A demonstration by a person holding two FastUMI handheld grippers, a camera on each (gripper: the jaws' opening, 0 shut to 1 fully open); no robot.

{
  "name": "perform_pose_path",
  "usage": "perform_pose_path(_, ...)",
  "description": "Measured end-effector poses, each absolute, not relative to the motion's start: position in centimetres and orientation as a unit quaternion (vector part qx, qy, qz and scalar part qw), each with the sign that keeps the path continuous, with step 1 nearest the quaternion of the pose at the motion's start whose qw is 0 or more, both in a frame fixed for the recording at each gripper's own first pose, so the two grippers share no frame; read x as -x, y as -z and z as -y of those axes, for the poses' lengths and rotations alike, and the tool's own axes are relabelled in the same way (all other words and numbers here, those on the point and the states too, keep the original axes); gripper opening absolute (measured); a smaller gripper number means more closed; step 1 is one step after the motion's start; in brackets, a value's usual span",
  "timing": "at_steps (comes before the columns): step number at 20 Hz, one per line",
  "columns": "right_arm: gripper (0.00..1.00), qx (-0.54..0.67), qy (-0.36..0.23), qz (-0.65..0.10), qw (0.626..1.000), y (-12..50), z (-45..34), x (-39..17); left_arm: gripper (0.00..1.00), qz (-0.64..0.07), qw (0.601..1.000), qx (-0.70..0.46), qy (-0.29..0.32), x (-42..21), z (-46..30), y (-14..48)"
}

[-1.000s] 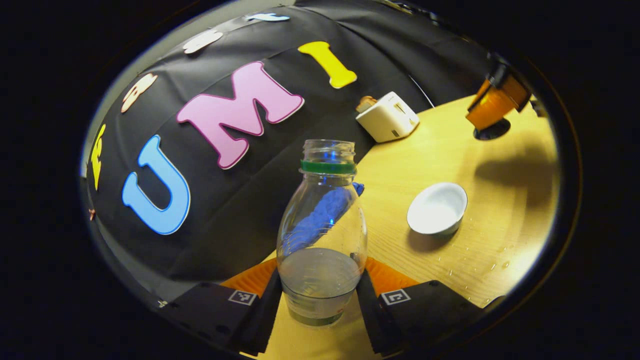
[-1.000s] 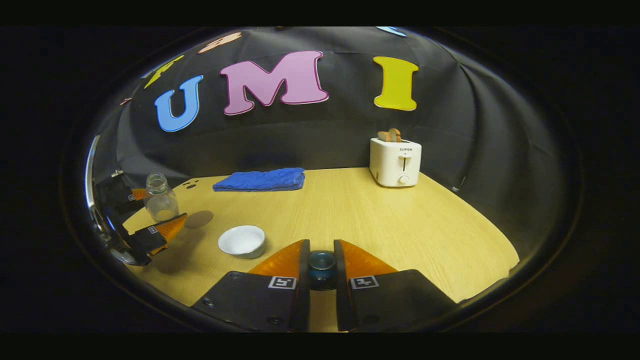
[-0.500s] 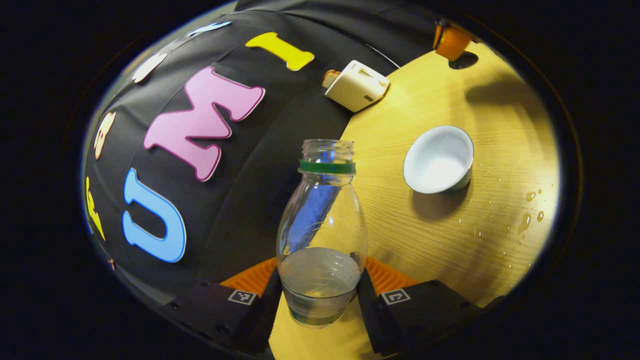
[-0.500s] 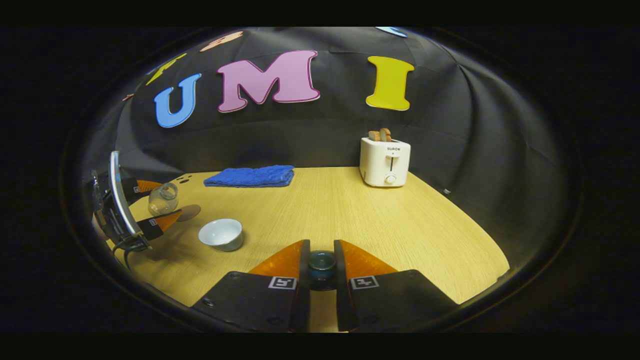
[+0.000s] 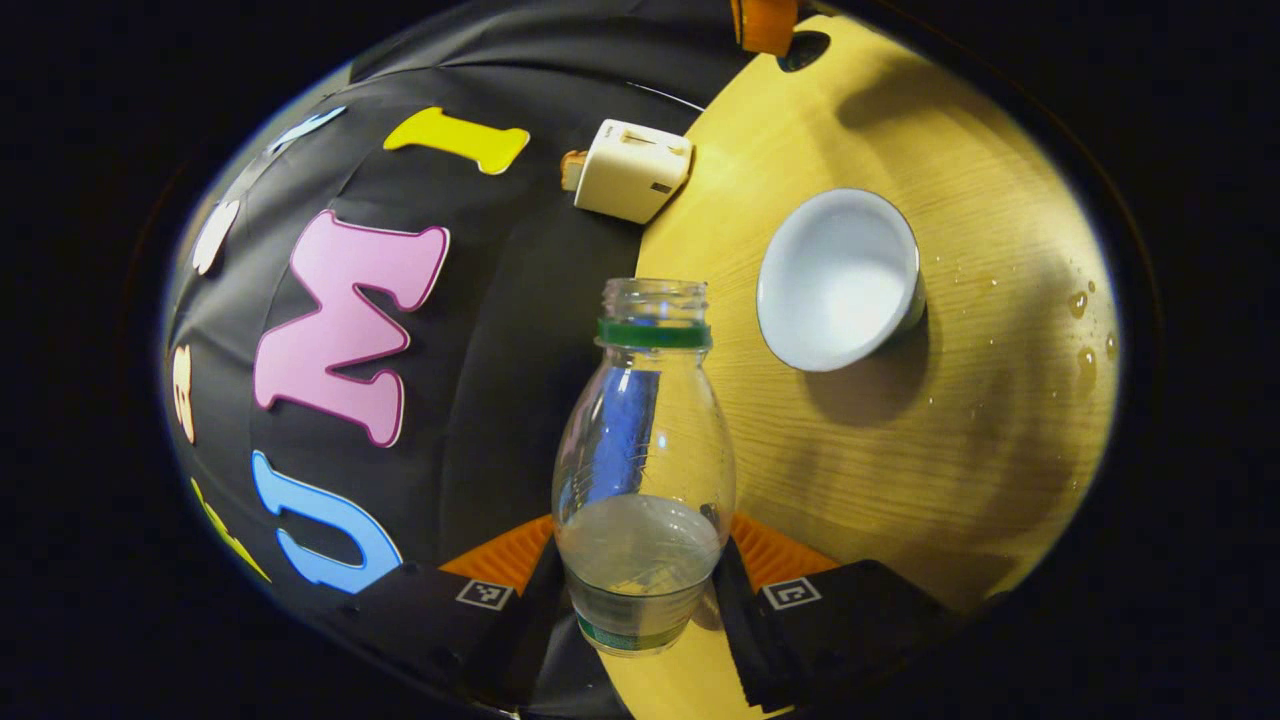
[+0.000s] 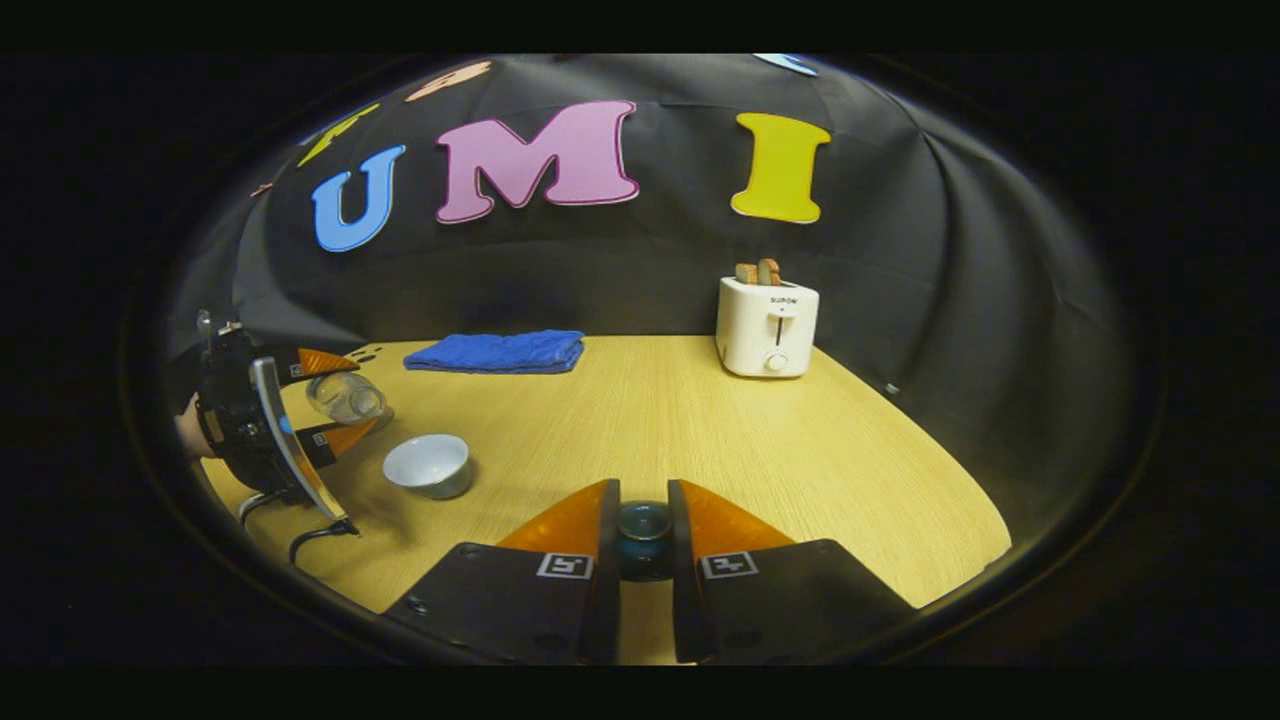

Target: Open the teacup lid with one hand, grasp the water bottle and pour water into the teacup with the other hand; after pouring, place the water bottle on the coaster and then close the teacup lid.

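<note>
Pouring step, at its onset. The left gripper [image 5: 640,585] is clamped on the lower body of the uncapped water bottle [image 5: 643,470], both fingers pressing its sides; the bottle is about a third full. In the right gripper view that bottle [image 6: 345,397] is tipped nearly level, mouth toward the white teacup [image 6: 428,465], which stands open near the table's left edge. In the left gripper view the teacup [image 5: 838,280] lies just beyond and to the side of the bottle mouth, not yet under it; no stream is visible.

The right gripper [image 6: 643,540] is closed on the knob of the dark teacup lid [image 6: 643,528], holding it above the table's near edge, well apart from the cup.

Next move, as judged: carry the mouth over the cup's rim and tilt further, gently, since droplets [image 5: 1078,302] already lie on the table [image 6: 700,430].

A blue cloth [image 6: 495,352] and a white toaster [image 6: 766,325] stand along the far edge, clear of the pour. The coaster cannot be made out with certainty.
</note>
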State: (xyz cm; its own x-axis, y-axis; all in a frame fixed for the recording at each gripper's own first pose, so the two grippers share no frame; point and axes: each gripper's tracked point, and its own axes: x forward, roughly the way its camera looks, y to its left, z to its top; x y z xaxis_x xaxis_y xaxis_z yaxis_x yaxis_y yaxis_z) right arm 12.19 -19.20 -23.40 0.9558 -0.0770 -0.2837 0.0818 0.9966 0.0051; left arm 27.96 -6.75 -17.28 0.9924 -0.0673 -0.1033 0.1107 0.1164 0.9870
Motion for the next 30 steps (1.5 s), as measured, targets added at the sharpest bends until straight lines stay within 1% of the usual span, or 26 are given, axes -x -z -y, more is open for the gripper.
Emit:
perform_pose_path(4,0.24,-0.012,0.041,-0.142,0.989,23.5,19.5,-12.0,0.75,-0.008,0.716,-0.696,0.053,-28.9,7.0,17.3)
perform_pose_path(7,0.24,-0.011,0.043,-0.143,0.989,23.7,19.8,-11.8,0.76,-0.012,0.702,-0.710,0.054,-29.3,6.9,17.6)
perform_pose_path(13,0.24,-0.012,0.052,-0.146,0.988,24.0,20.7,-11.3,0.76,0.006,0.659,-0.749,0.062,-29.2,7.2,17.3)
perform_pose_path(15,0.24,-0.012,0.053,-0.145,0.988,24.1,20.9,-11.1,0.76,0.004,0.651,-0.756,0.070,-29.1,7.3,17.6)
perform_pose_path(19,0.24,-0.014,0.047,-0.152,0.987,24.5,20.9,-10.7,0.76,0.002,0.638,-0.767,0.064,-29.1,7.1,17.3)
perform_pose_path(20,0.19,-0.012,0.045,-0.155,0.987,24.6,20.9,-10.6,0.76,0.004,0.635,-0.770,0.064,-29.0,7.2,17.2)
perform_pose_path(21,0.19,-0.010,0.044,-0.155,0.987,24.6,20.9,-10.7,0.76,0.008,0.633,-0.771,0.063,-29.0,7.4,17.2)
perform_pose_path(22,0.24,-0.008,0.042,-0.155,0.987,24.7,21.0,-10.5,0.76,0.011,0.631,-0.773,0.063,-29.0,7.5,17.1)
perform_pose_path(26,0.24,-0.001,0.035,-0.154,0.987,24.7,20.7,-10.2,0.76,0.020,0.615,-0.786,0.061,-29.2,7.8,16.5)
perform_pose_path(29,0.24,0.002,0.030,-0.154,0.988,24.7,20.6,-10.1,0.76,0.024,0.593,-0.802,0.059,-29.9,8.2,16.0)
perform_pose_path(30,0.19,0.002,0.028,-0.154,0.988,24.7,20.5,-10.1,0.76,0.024,0.589,-0.806,0.058,-29.9,8.1,15.9)
